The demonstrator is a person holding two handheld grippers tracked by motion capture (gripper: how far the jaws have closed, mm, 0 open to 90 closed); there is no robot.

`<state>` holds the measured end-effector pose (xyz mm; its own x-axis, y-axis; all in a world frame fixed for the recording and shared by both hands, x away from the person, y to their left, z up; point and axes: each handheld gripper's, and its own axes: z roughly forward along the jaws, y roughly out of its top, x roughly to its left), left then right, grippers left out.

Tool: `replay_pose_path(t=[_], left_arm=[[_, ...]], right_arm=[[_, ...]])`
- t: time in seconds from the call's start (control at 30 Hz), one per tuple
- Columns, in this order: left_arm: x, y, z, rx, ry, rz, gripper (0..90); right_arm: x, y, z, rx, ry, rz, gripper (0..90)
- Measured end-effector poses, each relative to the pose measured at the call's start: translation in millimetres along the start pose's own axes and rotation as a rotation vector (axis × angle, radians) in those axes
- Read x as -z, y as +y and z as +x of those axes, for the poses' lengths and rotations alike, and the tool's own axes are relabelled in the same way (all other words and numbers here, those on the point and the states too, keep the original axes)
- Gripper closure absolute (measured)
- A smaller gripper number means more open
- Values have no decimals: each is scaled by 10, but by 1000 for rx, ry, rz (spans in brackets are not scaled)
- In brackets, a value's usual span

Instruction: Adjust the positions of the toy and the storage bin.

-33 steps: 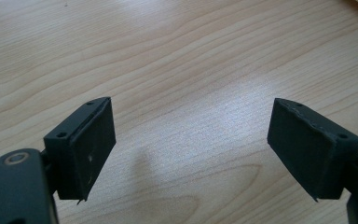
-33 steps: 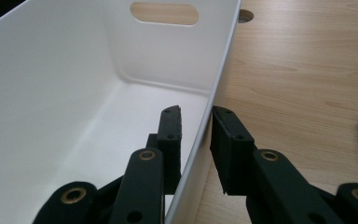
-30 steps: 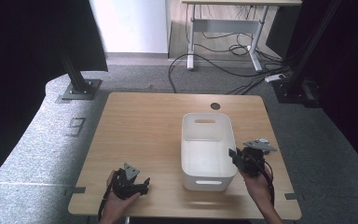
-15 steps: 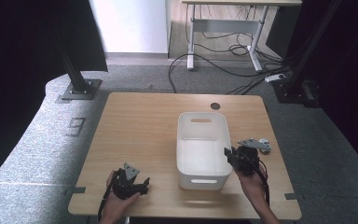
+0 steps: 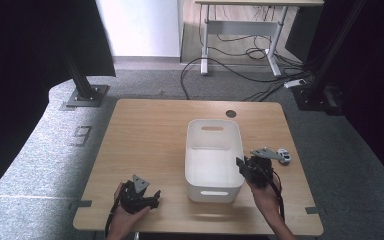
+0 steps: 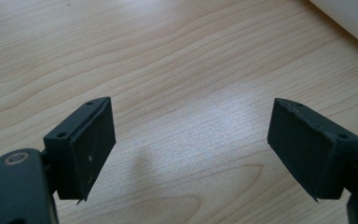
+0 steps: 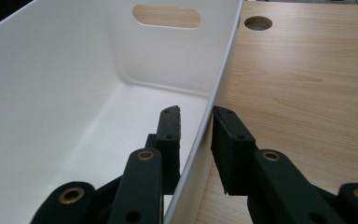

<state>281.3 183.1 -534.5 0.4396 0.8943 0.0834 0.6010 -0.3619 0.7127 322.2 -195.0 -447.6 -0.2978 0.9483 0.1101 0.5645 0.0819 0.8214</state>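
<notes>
A white plastic bin [image 5: 212, 131] with handle slots stands empty on the right half of the wooden table [image 5: 150, 135]. My right gripper [image 5: 241, 166] sits at the bin's right wall. In the right gripper view its jaws straddle that thin wall, one inside and one outside, so the right gripper [image 7: 196, 126] is shut on the bin [image 7: 65, 93]. My left gripper [image 5: 152, 200] rests low at the table's front left, a short way from the bin. The left gripper view has this gripper [image 6: 191, 140] wide open over bare wood, with a corner of the bin [image 6: 349, 18] at the upper right.
A round cable hole [image 5: 231, 113] lies in the table just behind the bin, and appears again in the right gripper view [image 7: 258, 22]. Bare wood stretches across the table's left half. Black stands, cables and a desk frame are on the floor beyond.
The bin has slid a little to the left across the table with my right gripper holding its wall. The left gripper has stayed where it was.
</notes>
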Motion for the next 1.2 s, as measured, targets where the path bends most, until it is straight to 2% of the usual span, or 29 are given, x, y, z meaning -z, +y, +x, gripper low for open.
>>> replay_pose_path(t=[0.5,1.07,1.1,1.2], left_arm=[[2,-3,4,2,0,-1,152],[9,-6,11,3,-2,-1,151],[10,-6,12,5,-2,-3,151],[8,-12,19,9,-4,-2,151]], right_arm=[[1,-13,37,2,-12,-11,724],[-34,8,68,8,-3,-7,712],[-34,8,62,7,0,-6,699],[-54,-7,10,-4,18,-13,559]])
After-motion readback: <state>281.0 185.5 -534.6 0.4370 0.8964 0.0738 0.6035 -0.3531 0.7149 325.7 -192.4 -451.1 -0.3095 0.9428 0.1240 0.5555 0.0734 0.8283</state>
